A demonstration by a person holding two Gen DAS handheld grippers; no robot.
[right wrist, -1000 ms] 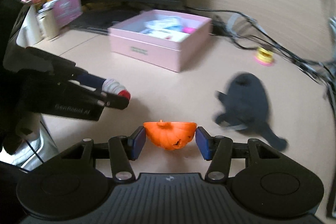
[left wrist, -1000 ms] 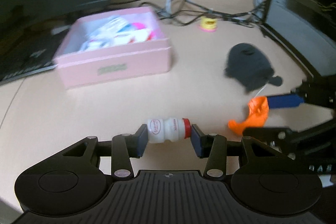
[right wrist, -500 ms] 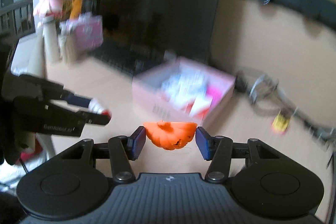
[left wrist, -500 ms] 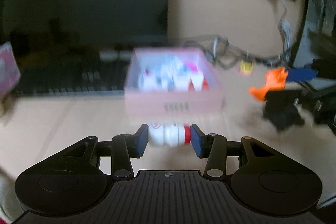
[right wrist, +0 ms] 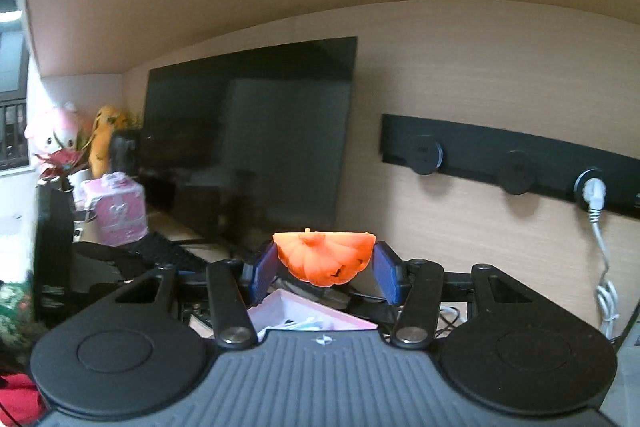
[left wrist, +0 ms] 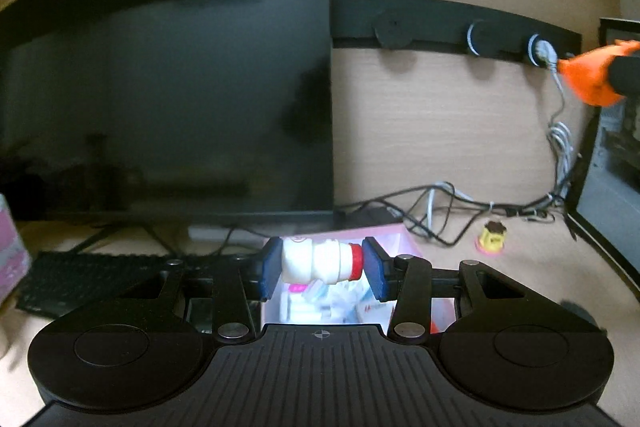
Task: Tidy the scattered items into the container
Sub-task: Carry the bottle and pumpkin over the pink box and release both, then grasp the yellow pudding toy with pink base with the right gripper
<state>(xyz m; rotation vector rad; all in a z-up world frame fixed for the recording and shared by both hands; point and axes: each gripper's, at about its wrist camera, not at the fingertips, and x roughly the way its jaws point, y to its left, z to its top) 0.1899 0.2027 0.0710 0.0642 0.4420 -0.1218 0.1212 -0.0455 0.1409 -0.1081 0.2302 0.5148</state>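
My left gripper (left wrist: 322, 263) is shut on a small white bottle with a red cap (left wrist: 320, 262), held sideways between the blue pads. It hangs above the pink box (left wrist: 394, 239), whose jumbled white and pink contents show below the bottle. My right gripper (right wrist: 325, 267) is shut on an orange pumpkin toy (right wrist: 325, 257), also lifted high; the pink box (right wrist: 298, 305) lies below it. In the left wrist view the orange pumpkin toy (left wrist: 592, 77) appears at the far right edge, up in the air.
A dark monitor (left wrist: 168, 99) stands behind the box, with a black keyboard (left wrist: 88, 277) in front of it. Cables (left wrist: 436, 211) trail along the wall. A small yellow toy (left wrist: 493, 235) sits on the desk right of the box. Another screen (left wrist: 612, 187) stands at the right.
Both grippers have risen from the desk with their objects still held and moved toward the pink box, which now lies just below them. The dark cloth on the desk has left view.
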